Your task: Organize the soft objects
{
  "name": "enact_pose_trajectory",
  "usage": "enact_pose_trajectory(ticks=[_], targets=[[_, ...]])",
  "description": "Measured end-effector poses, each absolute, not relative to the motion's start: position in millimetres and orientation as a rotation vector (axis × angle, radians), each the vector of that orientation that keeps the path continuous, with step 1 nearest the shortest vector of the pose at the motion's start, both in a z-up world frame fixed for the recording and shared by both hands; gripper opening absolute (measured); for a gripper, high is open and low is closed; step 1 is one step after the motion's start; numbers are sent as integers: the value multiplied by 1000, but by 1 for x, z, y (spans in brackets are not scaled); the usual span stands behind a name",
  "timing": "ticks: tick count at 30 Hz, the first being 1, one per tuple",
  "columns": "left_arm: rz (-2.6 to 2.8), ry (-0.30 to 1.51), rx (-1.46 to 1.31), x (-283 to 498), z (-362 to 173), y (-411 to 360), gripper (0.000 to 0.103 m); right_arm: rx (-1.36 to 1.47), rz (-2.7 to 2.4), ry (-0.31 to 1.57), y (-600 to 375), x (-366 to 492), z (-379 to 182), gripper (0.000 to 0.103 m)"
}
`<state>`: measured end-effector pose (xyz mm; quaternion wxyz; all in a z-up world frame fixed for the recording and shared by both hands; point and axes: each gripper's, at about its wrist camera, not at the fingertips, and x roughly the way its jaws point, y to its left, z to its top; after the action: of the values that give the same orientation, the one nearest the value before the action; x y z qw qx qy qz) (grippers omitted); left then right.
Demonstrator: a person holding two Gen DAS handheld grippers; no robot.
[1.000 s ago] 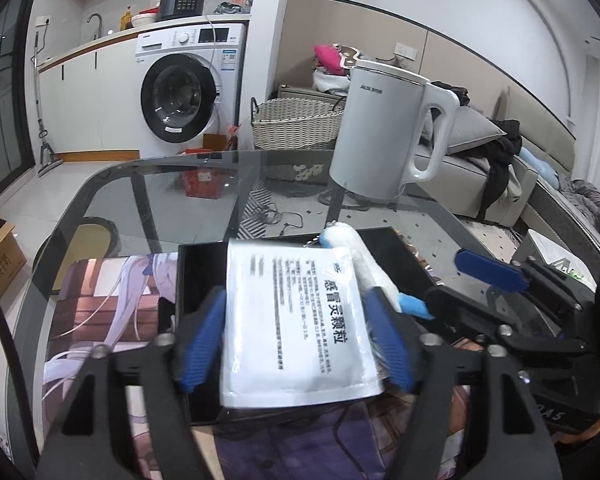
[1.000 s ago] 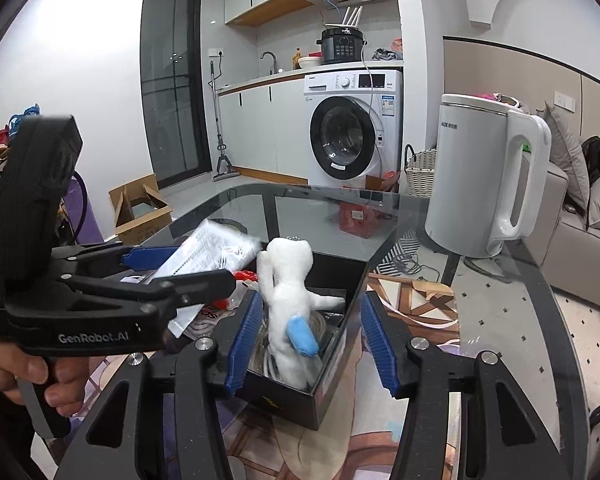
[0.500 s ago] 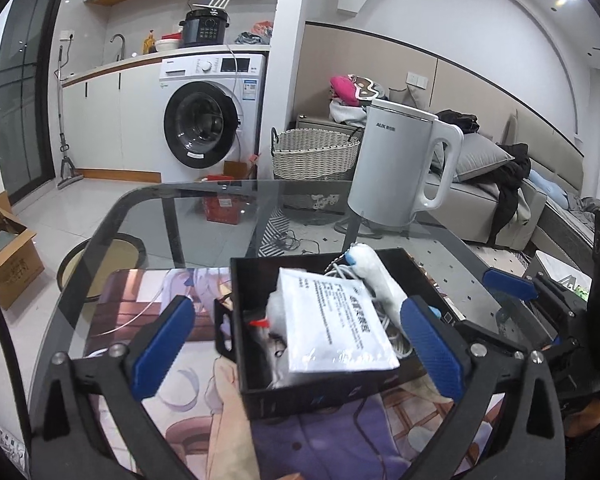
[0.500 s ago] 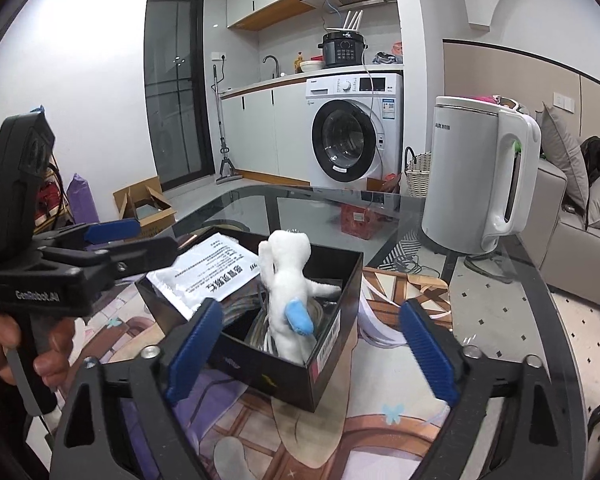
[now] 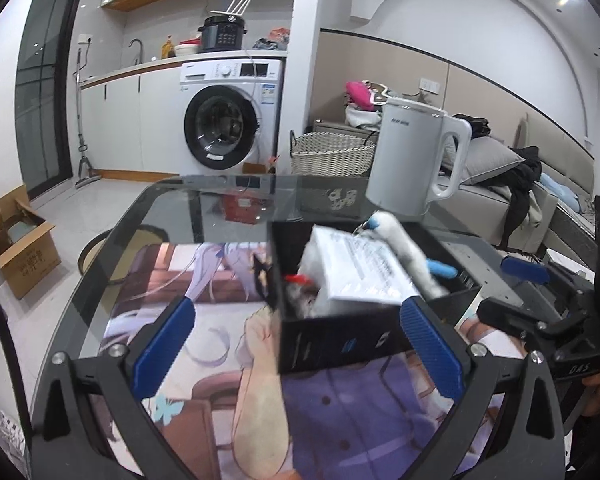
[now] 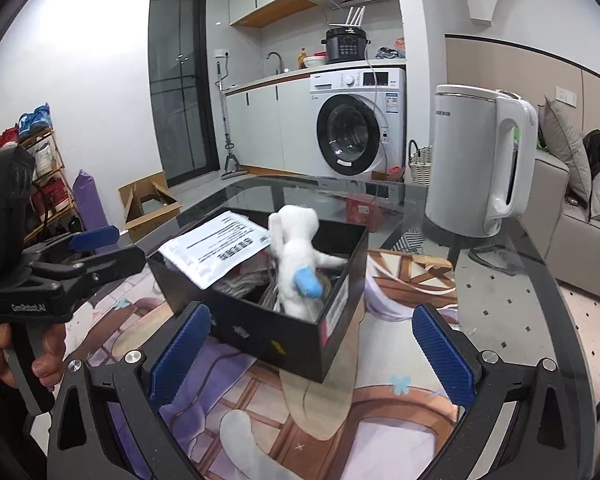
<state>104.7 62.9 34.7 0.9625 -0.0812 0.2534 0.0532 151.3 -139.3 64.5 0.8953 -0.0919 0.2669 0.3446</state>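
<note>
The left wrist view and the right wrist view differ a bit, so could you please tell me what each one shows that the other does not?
Only the left wrist view shows the pink clothes behind the wicker basket.

Only the right wrist view shows the shoe rack and the purple roll.

Both show the black box holding the white sachet and white plush toy, the white kettle, the washing machine, and both open grippers, left gripper and right gripper.

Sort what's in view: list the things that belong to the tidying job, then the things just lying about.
Job:
black box
white plush toy, standing in the box
white printed packet, lying over the box's edge
left gripper and right gripper, both open

Lying about:
white kettle
printed mat
glass table
</note>
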Motion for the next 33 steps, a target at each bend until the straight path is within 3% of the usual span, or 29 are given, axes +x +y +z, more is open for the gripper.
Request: enact_pose_trajectory(ticks=[33], targets=[[144, 521, -97, 110, 19, 51, 103, -240, 695, 516, -131, 136, 60, 103]])
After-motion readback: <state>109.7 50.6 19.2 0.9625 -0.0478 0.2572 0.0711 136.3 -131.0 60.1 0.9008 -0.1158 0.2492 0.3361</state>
